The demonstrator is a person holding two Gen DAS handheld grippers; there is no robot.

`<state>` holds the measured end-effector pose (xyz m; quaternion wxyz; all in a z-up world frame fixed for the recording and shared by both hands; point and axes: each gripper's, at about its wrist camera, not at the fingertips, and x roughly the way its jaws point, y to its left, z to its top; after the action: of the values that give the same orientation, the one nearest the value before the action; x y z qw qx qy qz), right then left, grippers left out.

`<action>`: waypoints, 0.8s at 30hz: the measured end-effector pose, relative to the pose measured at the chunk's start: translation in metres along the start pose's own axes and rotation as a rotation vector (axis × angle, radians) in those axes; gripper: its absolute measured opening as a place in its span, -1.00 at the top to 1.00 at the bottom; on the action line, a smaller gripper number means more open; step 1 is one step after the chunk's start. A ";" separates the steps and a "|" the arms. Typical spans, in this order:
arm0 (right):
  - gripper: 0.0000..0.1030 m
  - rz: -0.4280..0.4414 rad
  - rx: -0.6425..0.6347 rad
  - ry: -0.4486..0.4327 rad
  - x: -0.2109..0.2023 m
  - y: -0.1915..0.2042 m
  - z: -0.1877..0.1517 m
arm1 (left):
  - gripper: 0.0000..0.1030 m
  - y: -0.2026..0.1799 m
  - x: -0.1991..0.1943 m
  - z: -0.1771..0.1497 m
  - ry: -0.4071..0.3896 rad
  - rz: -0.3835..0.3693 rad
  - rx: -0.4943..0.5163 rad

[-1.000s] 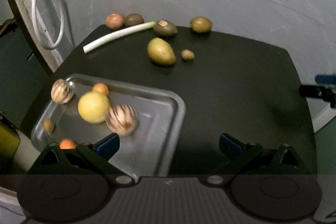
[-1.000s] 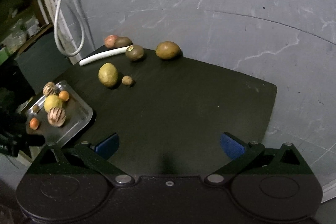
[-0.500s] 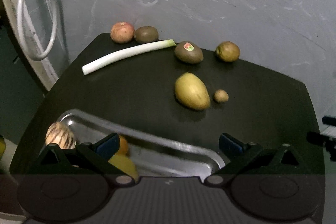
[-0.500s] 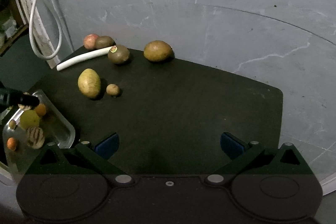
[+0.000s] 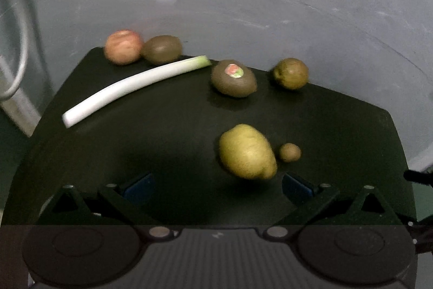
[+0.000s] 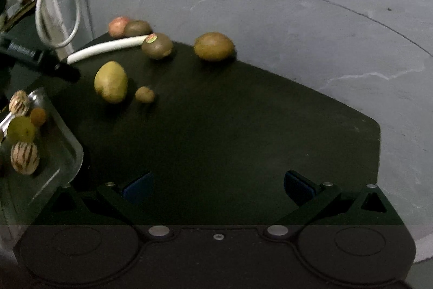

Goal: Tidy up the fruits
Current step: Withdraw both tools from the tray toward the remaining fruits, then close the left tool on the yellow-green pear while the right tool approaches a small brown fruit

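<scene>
1. Left gripper [image 5: 216, 184]: jaws spread wide, nothing held, hovering low over the black table [image 5: 162, 126]. Right gripper [image 6: 217, 183]: likewise released, empty.
2. Nearest target: yellow-green fruit [image 5: 247, 151], just ahead, right of centre, small brown fruit [image 5: 289, 152] beside it.
3. Judgement: the left gripper should shift right and centre the fruit between the pads, clear of the small neighbour.
4. Tray [image 6: 69, 153], near left, holds the sorted fruit.

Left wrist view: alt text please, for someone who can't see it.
Open left gripper hovers over a black table near a yellow-green fruit and small brown fruit. Behind: leek stalk, stickered kiwi, three more fruits.
</scene>
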<state>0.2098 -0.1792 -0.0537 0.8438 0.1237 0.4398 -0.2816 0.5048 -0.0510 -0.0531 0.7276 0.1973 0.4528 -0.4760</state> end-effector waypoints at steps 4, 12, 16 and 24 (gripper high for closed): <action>-0.99 0.034 -0.121 0.014 0.010 0.005 0.006 | -0.99 -0.007 0.011 0.009 0.009 -0.063 0.128; -0.98 0.166 -0.387 -0.016 0.032 0.022 0.036 | -0.99 -0.032 0.030 0.013 -0.022 -0.117 0.591; -0.90 0.225 -0.466 -0.026 0.051 0.030 0.059 | -0.99 -0.041 0.038 0.009 -0.022 -0.138 0.842; -0.73 0.346 -0.619 0.005 0.092 0.053 0.088 | -0.99 -0.048 0.051 0.005 0.000 -0.219 1.155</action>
<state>0.3418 -0.2103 -0.0788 0.8754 -0.0646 0.4790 0.0126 0.4719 -0.1032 -0.0871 0.4488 0.5141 0.1379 -0.7178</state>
